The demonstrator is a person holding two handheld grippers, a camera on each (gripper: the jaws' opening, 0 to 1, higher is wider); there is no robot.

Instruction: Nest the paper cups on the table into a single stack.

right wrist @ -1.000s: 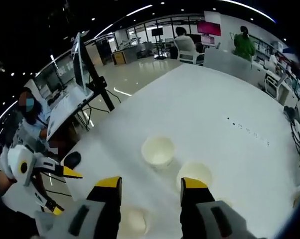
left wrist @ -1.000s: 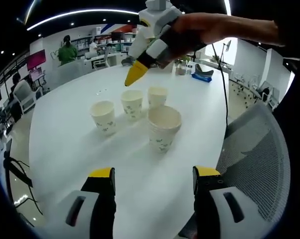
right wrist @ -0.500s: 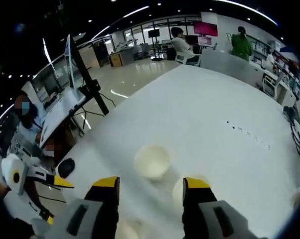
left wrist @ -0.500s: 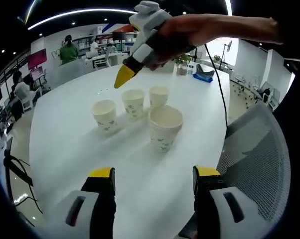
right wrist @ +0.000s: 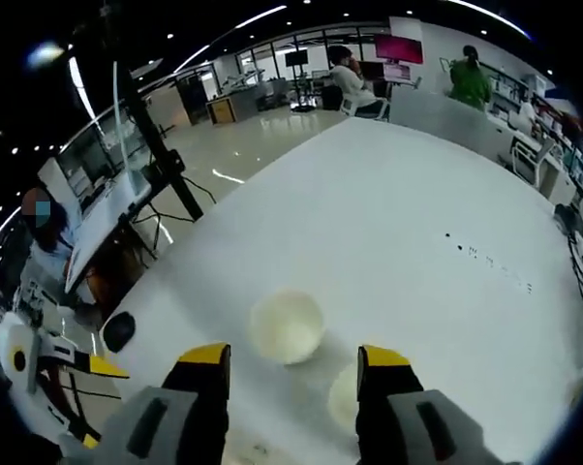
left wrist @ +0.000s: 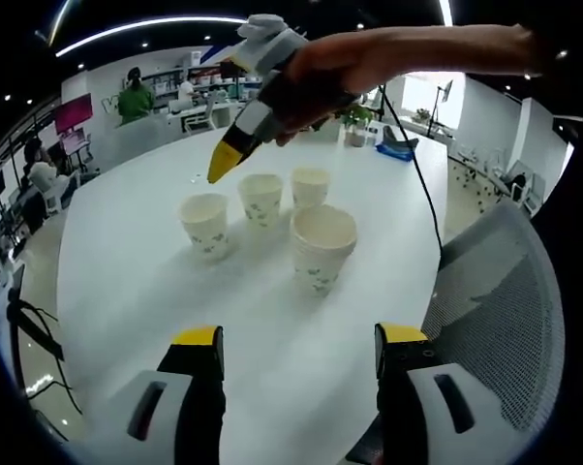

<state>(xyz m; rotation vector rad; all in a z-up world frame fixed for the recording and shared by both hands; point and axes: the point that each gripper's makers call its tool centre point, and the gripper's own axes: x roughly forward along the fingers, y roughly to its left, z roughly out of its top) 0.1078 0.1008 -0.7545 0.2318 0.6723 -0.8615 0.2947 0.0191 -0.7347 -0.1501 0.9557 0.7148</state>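
Paper cups (left wrist: 262,198) stand upright and unstacked, close together on the white desk (left wrist: 127,281), directly under the right hand-held gripper (right wrist: 291,356), nearer and poised with jaws apart above the leftmost, while the left hand-held gripper (left wrist: 296,337) waits open, well back.

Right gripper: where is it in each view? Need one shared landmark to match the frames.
Left gripper view: the right gripper comes in from the top, held by a hand, its yellow tip above the cups.
Right gripper view: its own two jaws rise from the bottom edge, apart, the right gripper over the white table.
Shared landmark: the person in a green top beyond the table's far end.
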